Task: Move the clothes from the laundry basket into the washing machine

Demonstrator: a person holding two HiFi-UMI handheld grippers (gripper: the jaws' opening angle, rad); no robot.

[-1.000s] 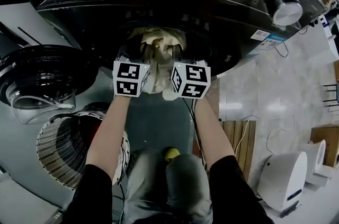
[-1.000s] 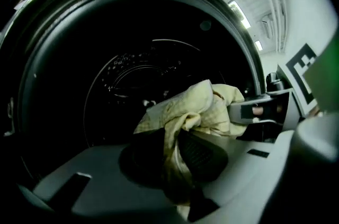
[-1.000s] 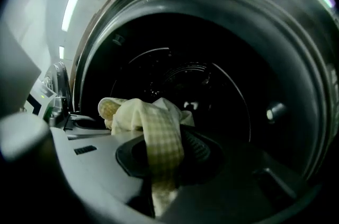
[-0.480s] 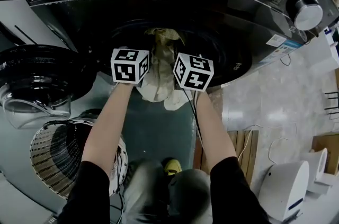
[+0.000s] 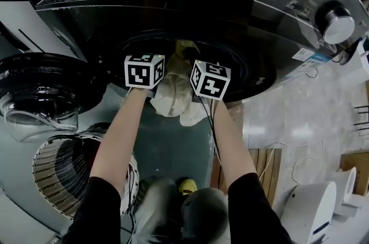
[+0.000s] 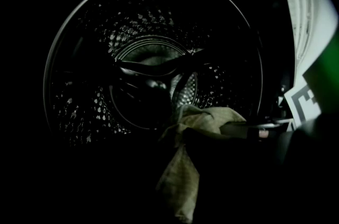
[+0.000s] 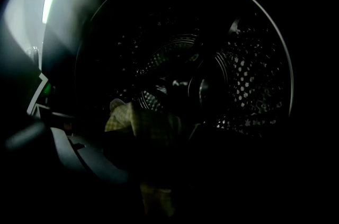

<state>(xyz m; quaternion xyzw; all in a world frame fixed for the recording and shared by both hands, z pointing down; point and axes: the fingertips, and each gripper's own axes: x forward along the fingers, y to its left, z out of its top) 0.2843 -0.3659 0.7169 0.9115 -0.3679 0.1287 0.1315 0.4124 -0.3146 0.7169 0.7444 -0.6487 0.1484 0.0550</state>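
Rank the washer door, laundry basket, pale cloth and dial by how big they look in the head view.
1. washer door and laundry basket: about alike. The frame edge cuts off the door and an arm covers part of the basket, so they are left unranked.
2. pale cloth
3. dial

Right of where I stand: pale tiled floor (image 5: 288,116). A slatted wooden board (image 5: 260,159) lies on it, just beside me. A thin white cable (image 5: 282,139) trails over the floor near the board. Lower right corner: a white rounded appliance (image 5: 311,202) stands on the floor.
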